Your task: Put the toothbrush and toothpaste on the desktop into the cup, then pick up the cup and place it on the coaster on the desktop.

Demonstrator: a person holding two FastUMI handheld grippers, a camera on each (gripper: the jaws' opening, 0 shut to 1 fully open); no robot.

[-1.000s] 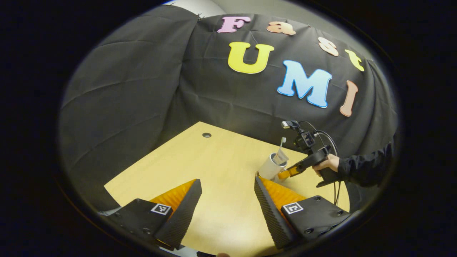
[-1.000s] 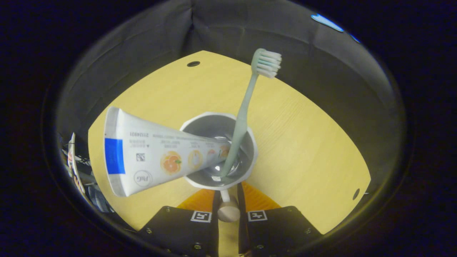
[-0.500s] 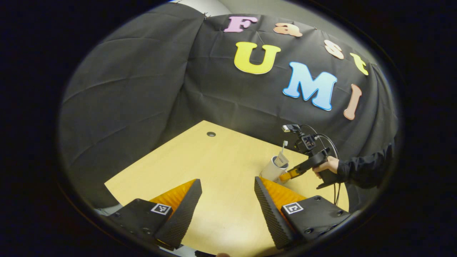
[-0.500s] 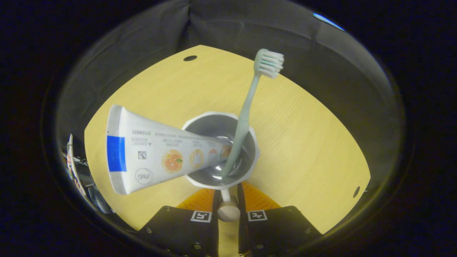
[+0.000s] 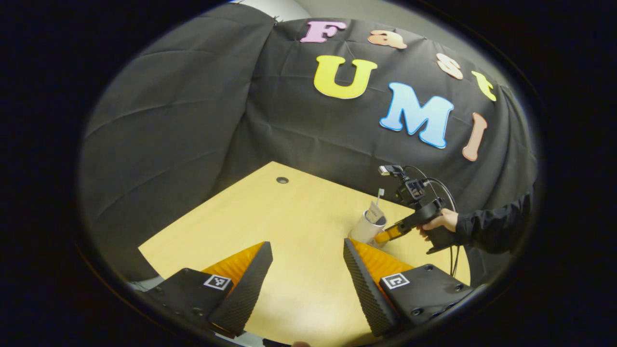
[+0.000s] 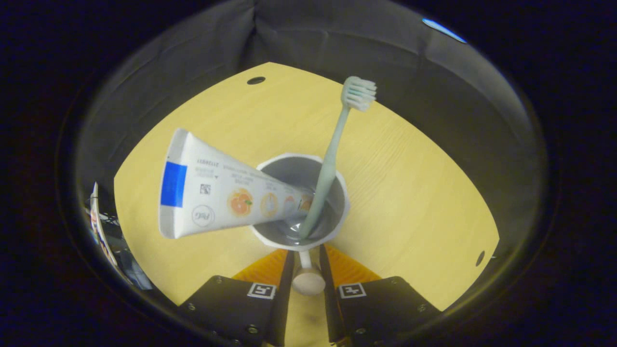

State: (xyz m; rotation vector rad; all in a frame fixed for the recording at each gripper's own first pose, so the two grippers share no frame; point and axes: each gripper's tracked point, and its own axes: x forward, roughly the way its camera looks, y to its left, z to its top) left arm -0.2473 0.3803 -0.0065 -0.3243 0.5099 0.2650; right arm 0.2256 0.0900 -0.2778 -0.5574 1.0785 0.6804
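Done: toothbrush [image 6: 332, 159] + toothpaste [image 6: 226, 200] both in cup [image 6: 301, 212] | right gripper [image 6: 304, 270] clamped on cup's handle [image 6: 307, 280], cup w/ contents over desktop [image 6: 424, 193] | left gripper [image 5: 306, 270] fingers apart, idle, holds nothing | Left: set cup on coaster; can't tell where coaster is.

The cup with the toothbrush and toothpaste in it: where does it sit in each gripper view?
Left gripper view: cup right of centre, far off, at the right gripper.
Right gripper view: cup at centre, handle between the gripper's fingers.
Shared landmark: desk hole.
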